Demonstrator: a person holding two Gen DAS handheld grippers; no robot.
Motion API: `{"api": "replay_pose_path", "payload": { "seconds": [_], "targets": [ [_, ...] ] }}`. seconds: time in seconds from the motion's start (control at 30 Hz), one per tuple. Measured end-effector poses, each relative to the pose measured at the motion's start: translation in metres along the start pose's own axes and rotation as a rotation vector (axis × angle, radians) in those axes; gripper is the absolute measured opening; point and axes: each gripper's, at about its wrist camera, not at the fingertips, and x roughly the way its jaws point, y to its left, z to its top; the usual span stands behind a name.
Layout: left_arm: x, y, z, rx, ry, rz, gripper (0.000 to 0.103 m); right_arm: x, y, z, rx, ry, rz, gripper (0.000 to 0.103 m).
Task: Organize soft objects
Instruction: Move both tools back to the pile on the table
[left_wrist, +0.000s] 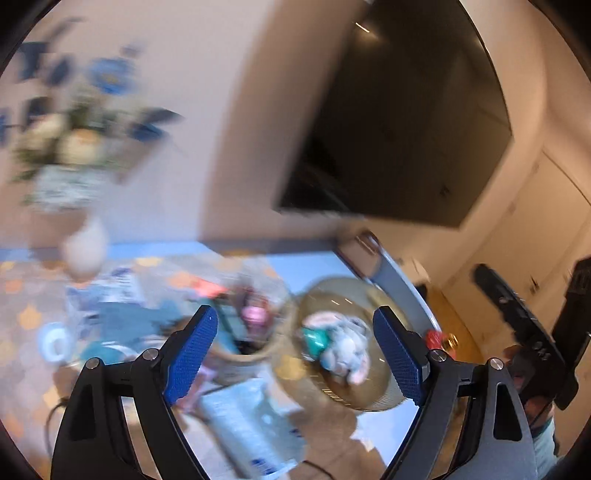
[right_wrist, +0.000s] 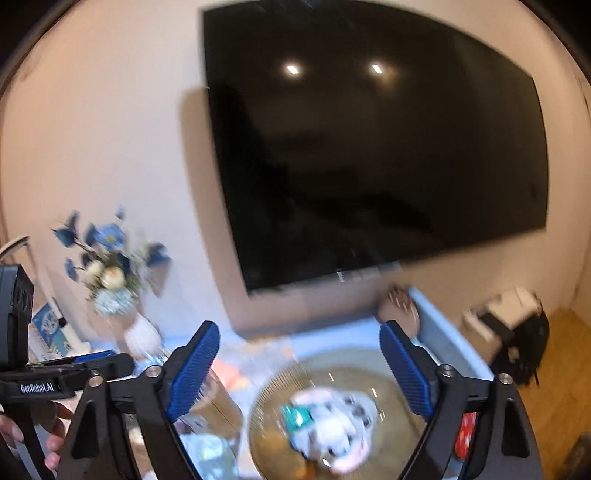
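plush toy (right_wrist: 332, 428) in amber bowl (right_wrist: 399, 373)

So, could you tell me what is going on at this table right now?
A person is tidying soft objects with two handheld grippers. A small white and pink plush toy lies in the round ribbed amber glass bowl on the light blue table. Both the left gripper and the right gripper hang above it with jaws wide apart, holding nothing.

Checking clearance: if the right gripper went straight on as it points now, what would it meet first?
Probably the wall under the dark screen; the right gripper is open and empty, depth unclear.
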Motion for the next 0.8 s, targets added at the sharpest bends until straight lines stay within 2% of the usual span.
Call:
{"api": "replay_pose_path", "payload": {
  "seconds": [0.13,0.23,0.3,0.37,0.43,0.53,0.67,0.7,0.8],
  "targets": [
    [-0.058,0.047,-0.009,-0.075,-0.08,0.157,0.087,-0.021,0.037,0.016,-0.076,-0.105,0.107,0.103],
    [-0.093,0.074,-0.017,-0.077,-0.104,0.327,0.087,-0.031,0.075,0.018,-0.101,-0.152,0.266,0.103],
    [-0.114,0.09,-0.023,-0.065,-0.108,0.456,0.087,-0.032,0.107,0.014,-0.135,-0.149,0.399,0.103],
    [-0.127,0.105,-0.032,-0.064,-0.122,0.545,0.088,-0.028,0.139,0.003,-0.169,-0.134,0.505,0.103],
    [-0.13,0.12,-0.043,-0.079,-0.122,0.589,0.089,-0.017,0.179,-0.014,-0.239,-0.077,0.558,0.103],
    [-0.11,0.139,-0.062,-0.103,-0.063,0.616,0.089,0.013,0.232,-0.055,-0.341,0.061,0.601,0.103],
    [-0.059,0.158,-0.085,-0.079,0.061,0.648,0.088,0.046,0.26,-0.102,-0.424,0.236,0.616,0.103],
    [-0.046,0.161,-0.09,-0.07,0.088,0.658,0.089,0.051,0.265,-0.113,-0.466,0.255,0.584,0.101],
    [-0.029,0.169,-0.103,-0.092,0.117,0.602,0.089,0.061,0.262,-0.133,-0.545,0.248,0.526,0.101]
  ]
}}
